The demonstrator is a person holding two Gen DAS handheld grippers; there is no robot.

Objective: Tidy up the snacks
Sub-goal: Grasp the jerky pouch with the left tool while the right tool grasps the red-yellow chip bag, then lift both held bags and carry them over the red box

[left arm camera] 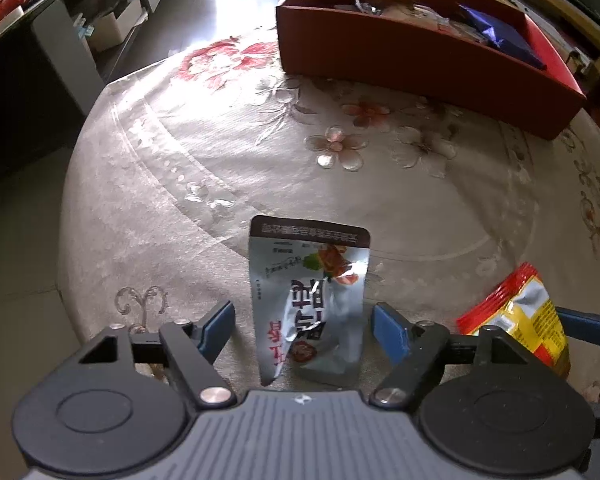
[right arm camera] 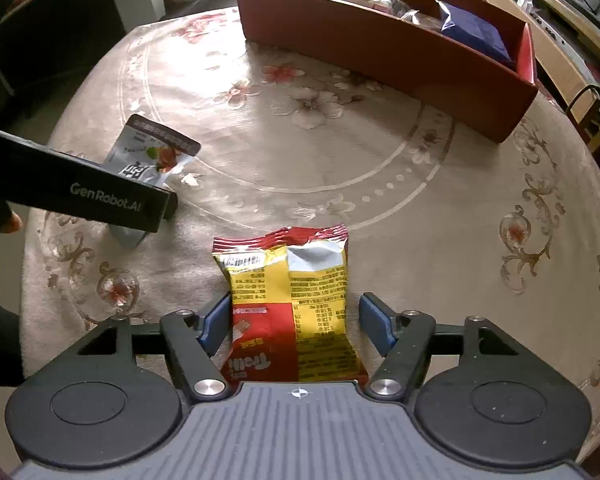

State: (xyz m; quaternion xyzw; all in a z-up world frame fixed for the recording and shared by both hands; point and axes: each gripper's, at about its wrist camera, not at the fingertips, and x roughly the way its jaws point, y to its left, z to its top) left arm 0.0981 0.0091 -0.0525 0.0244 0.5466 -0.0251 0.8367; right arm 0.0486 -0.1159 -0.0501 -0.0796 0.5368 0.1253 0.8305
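Left hand-held gripper [left arm camera: 303,326]: released, blue pads either side of a silver pouch [left arm camera: 310,300] lying crumpled on the surface [left arm camera: 180,184], neither pad touching it.

Right hand-held gripper [right arm camera: 294,322]: released, straddling a yellow-and-red packet [right arm camera: 290,304]; left pad just beside the packet's edge, right pad apart.

Ahead of both, well apart: red box [right arm camera: 380,48] (already holding a dark blue packet [right arm camera: 476,32] and other wrappers).

Risk, judged: slick, puffy foil may squirt out or fold as the jaws close off-centre; the two grippers sit near each other, so simultaneous lifts could collide.
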